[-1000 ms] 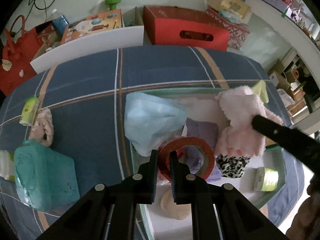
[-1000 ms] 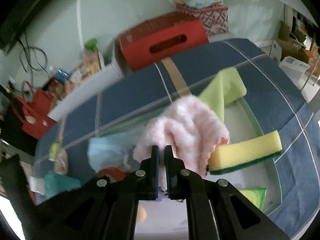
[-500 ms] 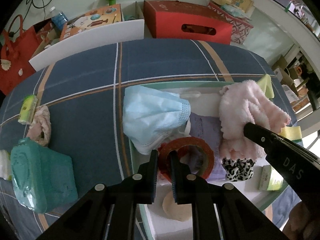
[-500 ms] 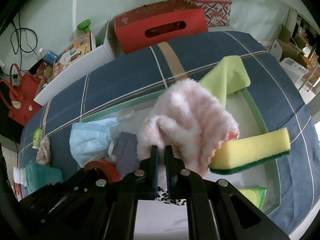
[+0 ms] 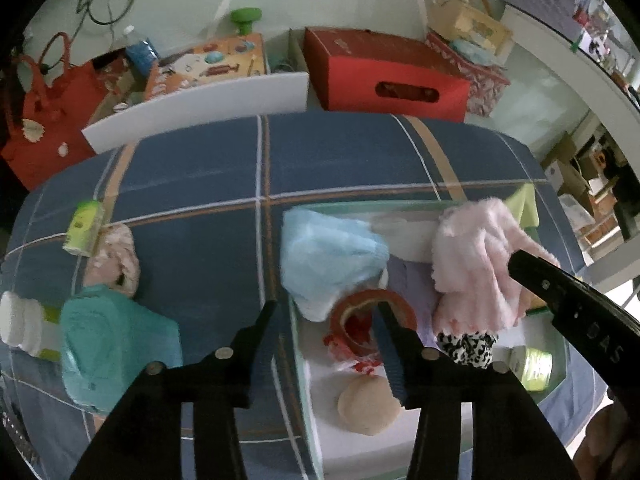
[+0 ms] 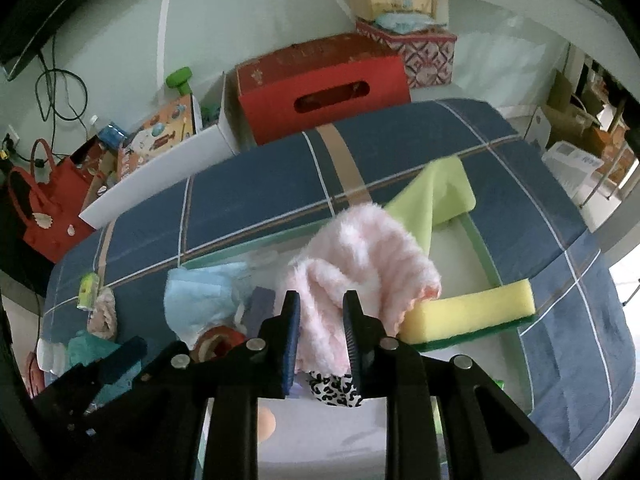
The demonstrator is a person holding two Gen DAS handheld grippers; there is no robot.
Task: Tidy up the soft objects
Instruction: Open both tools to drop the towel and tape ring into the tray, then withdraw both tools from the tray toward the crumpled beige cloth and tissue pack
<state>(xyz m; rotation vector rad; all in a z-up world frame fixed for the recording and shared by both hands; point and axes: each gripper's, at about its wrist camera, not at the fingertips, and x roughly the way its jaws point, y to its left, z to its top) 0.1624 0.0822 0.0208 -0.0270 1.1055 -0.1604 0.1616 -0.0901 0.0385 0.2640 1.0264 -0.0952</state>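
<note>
The left tongs [image 5: 326, 312] stand spread apart over the near-left corner of a shallow white tray [image 5: 316, 412], gripping nothing; one finger crosses the red tape roll [image 5: 360, 312], which lies in the tray. The right tongs [image 6: 320, 300] are parted too, with the fluffy pink cloth [image 6: 360, 256] between the fingers, loose. That cloth lies heaped in the tray, beside a yellow-green sponge [image 6: 472, 312] and a light blue face mask [image 6: 204, 296]. The tray rests on a blue plaid surface [image 5: 200, 184]. A teal pouch [image 5: 112, 352] lies to the left.
</note>
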